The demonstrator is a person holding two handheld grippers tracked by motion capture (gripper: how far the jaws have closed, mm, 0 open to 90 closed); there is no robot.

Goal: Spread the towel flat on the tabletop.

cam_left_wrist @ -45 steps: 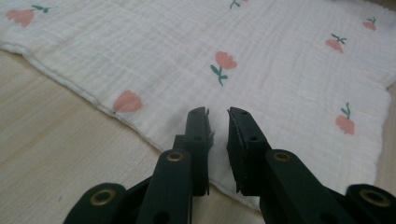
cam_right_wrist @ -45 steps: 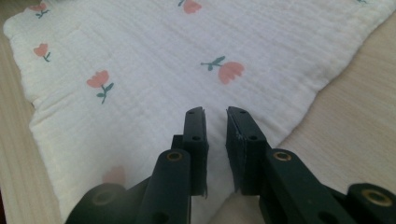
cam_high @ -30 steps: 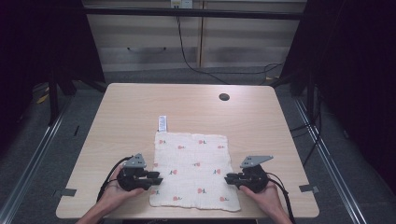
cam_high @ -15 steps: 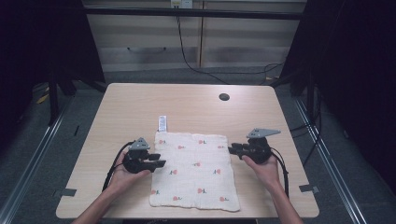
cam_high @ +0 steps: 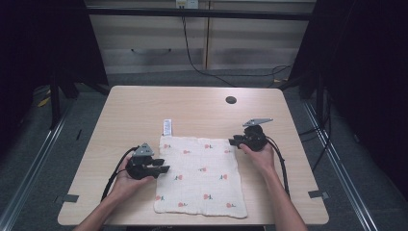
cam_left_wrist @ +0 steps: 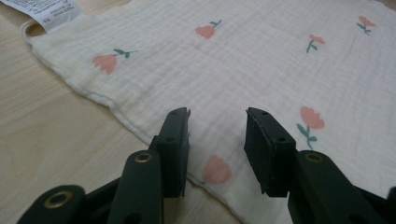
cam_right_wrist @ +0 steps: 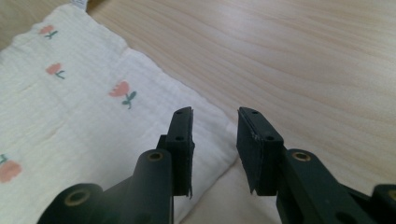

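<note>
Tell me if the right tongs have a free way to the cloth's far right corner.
Probably yes: the right tongs stand open just over that corner of the cloth, with nothing between.

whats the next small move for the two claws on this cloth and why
Probably close the right claw on the far right corner of the flowered cloth, which lies flat on the table. Its jaws, just opening, stand apart with that corner between them, not pinched. The left claw is also open, over the cloth's left edge, so it likely needs to reach its own corner next.

Label (cam_high: 167,127) print too small to read.
</note>
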